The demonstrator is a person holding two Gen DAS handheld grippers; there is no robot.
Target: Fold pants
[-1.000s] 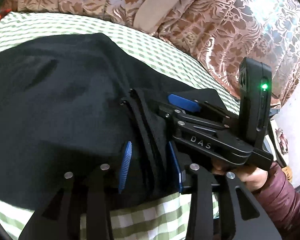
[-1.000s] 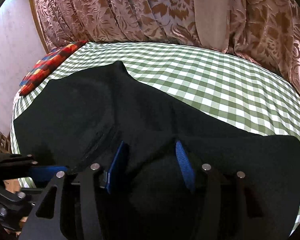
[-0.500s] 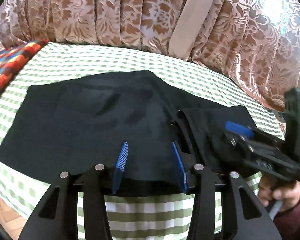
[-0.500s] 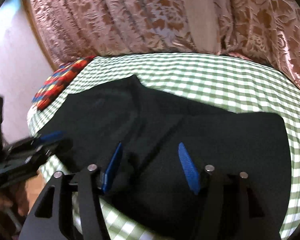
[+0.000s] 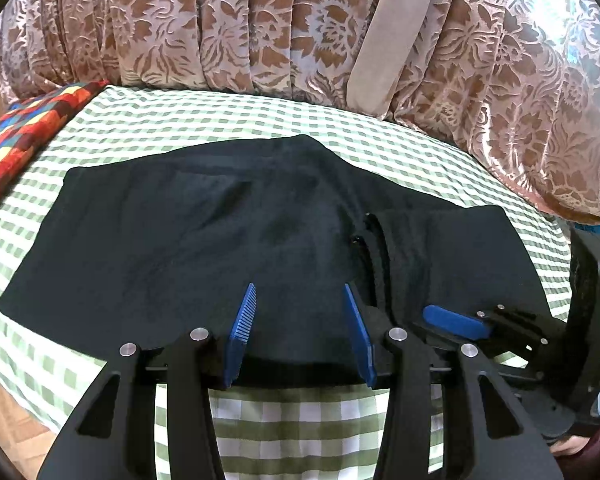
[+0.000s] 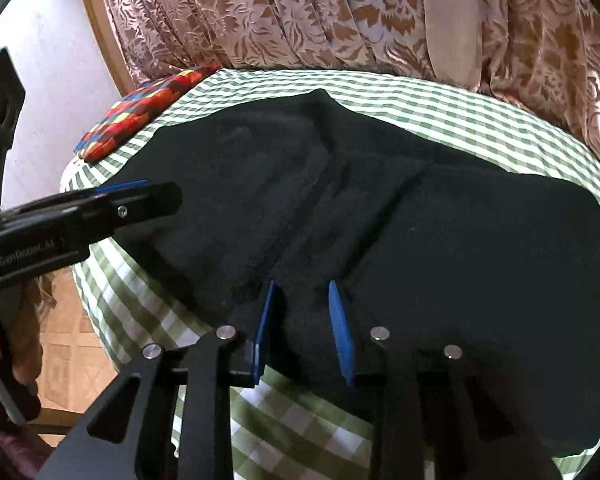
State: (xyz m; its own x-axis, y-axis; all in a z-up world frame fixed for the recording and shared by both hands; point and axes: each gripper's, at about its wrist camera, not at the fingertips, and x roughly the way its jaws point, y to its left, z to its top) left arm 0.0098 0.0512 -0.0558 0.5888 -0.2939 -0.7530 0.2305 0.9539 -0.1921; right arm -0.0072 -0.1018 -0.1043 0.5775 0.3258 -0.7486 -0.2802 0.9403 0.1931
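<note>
**Black pants lie flat on the checked cloth, both grippers over the near edge**

The black pants (image 5: 228, 240) are spread across the green-and-white checked cloth (image 5: 284, 432), folded into a broad dark panel with a second layer lapping over on the right side, where a seam and some ridged edges show. A patchwork cushion (image 5: 24, 128) sits at the far left corner of the cloth, and a brown floral curtain (image 5: 260, 28) hangs behind.

The left gripper (image 5: 300, 332) hovers at the near hem of the pants, its blue fingers (image 5: 242, 320) spread apart with only fabric showing between them; nothing is pinched. The right gripper (image 6: 303, 330) sits over the near edge too, its blue pads apart (a narrower gap than the left's), with dark cloth between them; whether they touch it I cannot tell. Each gripper shows at the edge of the other's view, well to the side.
</note>
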